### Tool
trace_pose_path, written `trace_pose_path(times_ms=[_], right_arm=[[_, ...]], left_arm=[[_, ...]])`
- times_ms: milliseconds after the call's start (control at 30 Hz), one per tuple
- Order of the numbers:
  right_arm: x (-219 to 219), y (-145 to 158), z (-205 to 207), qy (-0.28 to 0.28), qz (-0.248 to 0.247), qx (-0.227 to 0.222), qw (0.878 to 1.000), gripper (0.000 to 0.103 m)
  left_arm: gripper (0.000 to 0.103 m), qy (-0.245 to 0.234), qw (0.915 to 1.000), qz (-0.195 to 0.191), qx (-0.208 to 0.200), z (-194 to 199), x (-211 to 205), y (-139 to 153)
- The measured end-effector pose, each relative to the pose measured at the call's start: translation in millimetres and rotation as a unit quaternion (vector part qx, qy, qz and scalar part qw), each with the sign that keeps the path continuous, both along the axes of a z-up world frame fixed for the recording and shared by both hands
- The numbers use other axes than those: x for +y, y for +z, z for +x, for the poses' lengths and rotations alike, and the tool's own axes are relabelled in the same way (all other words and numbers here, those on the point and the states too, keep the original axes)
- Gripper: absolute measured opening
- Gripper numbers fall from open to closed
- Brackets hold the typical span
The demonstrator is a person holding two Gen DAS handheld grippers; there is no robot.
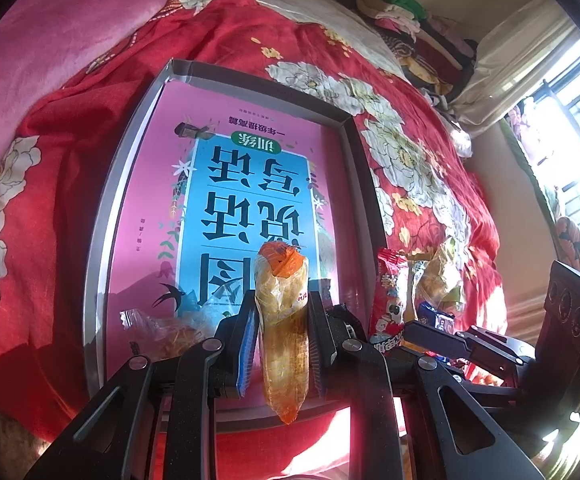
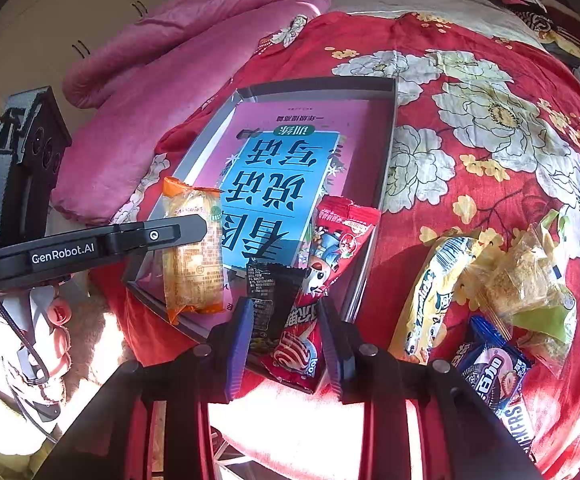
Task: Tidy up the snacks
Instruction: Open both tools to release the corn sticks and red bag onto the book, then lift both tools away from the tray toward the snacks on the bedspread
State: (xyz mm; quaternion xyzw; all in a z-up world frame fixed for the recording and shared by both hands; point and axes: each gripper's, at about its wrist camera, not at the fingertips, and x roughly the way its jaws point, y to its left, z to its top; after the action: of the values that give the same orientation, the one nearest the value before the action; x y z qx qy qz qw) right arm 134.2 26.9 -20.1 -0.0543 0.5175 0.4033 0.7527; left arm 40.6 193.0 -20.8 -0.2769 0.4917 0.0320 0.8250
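Observation:
A grey shallow box [image 1: 101, 200] [image 2: 390, 128] lies on the red flowered bed, with a pink and blue book [image 1: 241, 184] [image 2: 285, 176] flat inside it. My left gripper [image 1: 282, 332] is shut on an orange-ended bread packet [image 1: 283, 320], held over the box's near end; the packet [image 2: 191, 252] and the left gripper also show in the right wrist view. My right gripper [image 2: 285, 336] is shut on a red snack bag [image 2: 322, 280] with a black packet [image 2: 267, 296] in front of it, at the box's near right edge. A clear snack packet [image 1: 165, 330] lies in the box.
Loose snacks lie on the bed right of the box: a yellow packet [image 2: 430, 292], a clear bag of crumbly cake [image 2: 526, 280], a blue cookie packet [image 2: 490, 372] and a Snickers bar [image 2: 518, 424]. A pink quilt [image 2: 161, 60] is behind. Clothes [image 1: 410, 20] pile at the back.

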Motion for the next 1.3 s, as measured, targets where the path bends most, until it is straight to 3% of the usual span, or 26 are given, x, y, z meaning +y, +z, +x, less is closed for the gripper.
trace_pose_path(times_ms=[600,833,967,1300], right_arm=[[0.2,5.0,-4.5,0.003,0.007,-0.01,1.0,0.038],[6.2,-2.4,-4.8,0.003,-0.013,-0.014,1.0,0.04],[13.1,-8.9,-6.9,0.009,-0.016,-0.011,1.0,0.041],[17.0,0.2,-13.7,0.018,-0.01,-0.031,0.999,0.041]], left_arm=[[0.028,0.004,1.0,-0.002,-0.008,-1.4,4.9,6.0],[0.034,-0.008,0.9997,0.003,-0.023,-0.5,-0.3,14.5],[0.046,-0.009,0.9995,0.004,-0.031,-2.5,-0.3,21.2],[0.051,-0.008,0.9986,0.019,-0.048,-4.1,-3.2,37.5]])
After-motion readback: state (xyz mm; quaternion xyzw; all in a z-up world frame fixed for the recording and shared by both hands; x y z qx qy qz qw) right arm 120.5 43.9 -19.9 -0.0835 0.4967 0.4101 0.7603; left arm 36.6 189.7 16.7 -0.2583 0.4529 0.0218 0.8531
